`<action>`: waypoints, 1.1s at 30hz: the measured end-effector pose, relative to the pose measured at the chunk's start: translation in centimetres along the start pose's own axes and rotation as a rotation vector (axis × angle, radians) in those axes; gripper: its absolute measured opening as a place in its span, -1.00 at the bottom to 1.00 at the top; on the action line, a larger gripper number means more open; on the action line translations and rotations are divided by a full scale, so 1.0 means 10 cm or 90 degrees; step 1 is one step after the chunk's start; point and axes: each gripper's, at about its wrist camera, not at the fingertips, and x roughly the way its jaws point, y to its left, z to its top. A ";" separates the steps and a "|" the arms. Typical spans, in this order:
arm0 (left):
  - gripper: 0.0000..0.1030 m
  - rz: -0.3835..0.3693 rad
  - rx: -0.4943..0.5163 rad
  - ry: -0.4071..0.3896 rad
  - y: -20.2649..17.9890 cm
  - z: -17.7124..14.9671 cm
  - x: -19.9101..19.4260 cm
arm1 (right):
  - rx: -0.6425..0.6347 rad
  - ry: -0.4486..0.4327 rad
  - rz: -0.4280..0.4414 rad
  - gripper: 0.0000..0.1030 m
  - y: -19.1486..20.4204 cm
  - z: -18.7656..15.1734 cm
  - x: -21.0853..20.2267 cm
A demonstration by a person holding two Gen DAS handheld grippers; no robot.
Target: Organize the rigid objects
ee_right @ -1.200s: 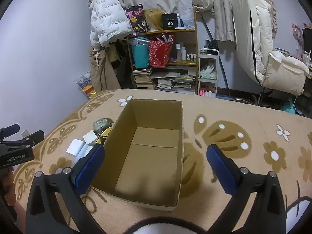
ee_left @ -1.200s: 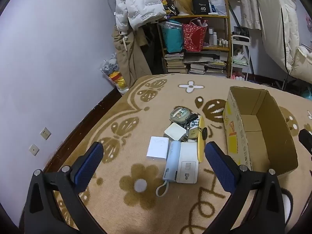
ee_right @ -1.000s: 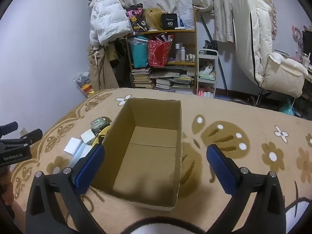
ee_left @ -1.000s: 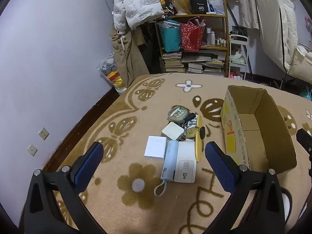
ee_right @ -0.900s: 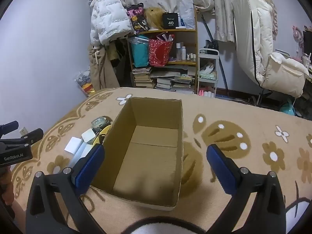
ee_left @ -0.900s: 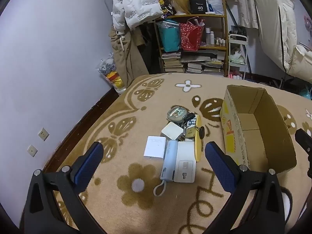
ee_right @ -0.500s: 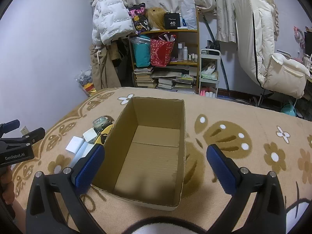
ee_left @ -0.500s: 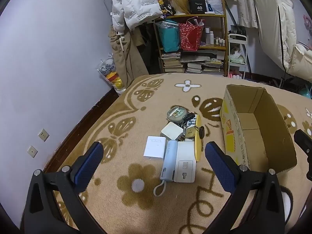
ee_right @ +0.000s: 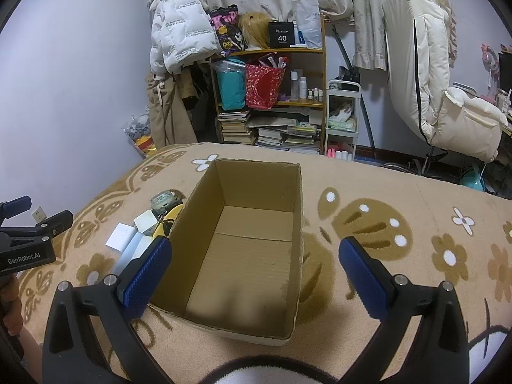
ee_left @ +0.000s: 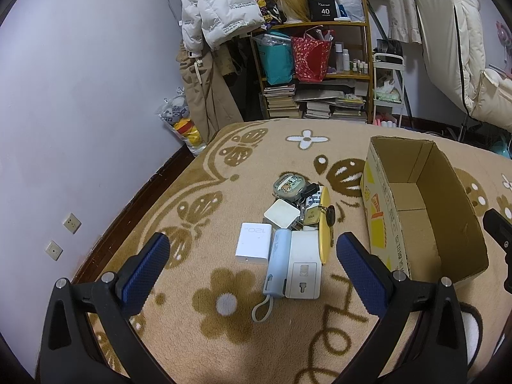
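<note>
A pile of small rigid objects lies on the tan patterned carpet: a white power bank (ee_left: 253, 243), a light blue power bank with a strap (ee_left: 277, 261), a white socket adapter (ee_left: 304, 269), a white square charger (ee_left: 282, 213), a round tin (ee_left: 288, 184), a yellow disc (ee_left: 324, 224) and keys (ee_left: 329, 215). An empty open cardboard box (ee_left: 416, 211) stands right of the pile; it also shows in the right wrist view (ee_right: 252, 243). My left gripper (ee_left: 252, 265) is open above the pile. My right gripper (ee_right: 254, 268) is open above the box.
A cluttered wooden shelf (ee_left: 315, 73) with books and bags stands at the back. A white jacket (ee_left: 217, 3) hangs left of it. A cream padded chair (ee_right: 448, 96) stands at the back right. The purple wall (ee_left: 80, 112) with outlets borders the carpet on the left.
Both grippers drifted only slightly; the views shifted a little. Nothing was taken hold of or moved.
</note>
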 end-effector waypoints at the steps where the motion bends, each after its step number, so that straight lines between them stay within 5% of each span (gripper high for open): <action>1: 1.00 0.000 0.000 0.000 0.01 0.00 0.00 | 0.000 0.000 -0.001 1.00 0.00 0.00 0.00; 33: 1.00 -0.004 0.001 0.001 0.02 -0.02 0.03 | -0.004 0.003 -0.006 1.00 0.02 -0.04 0.02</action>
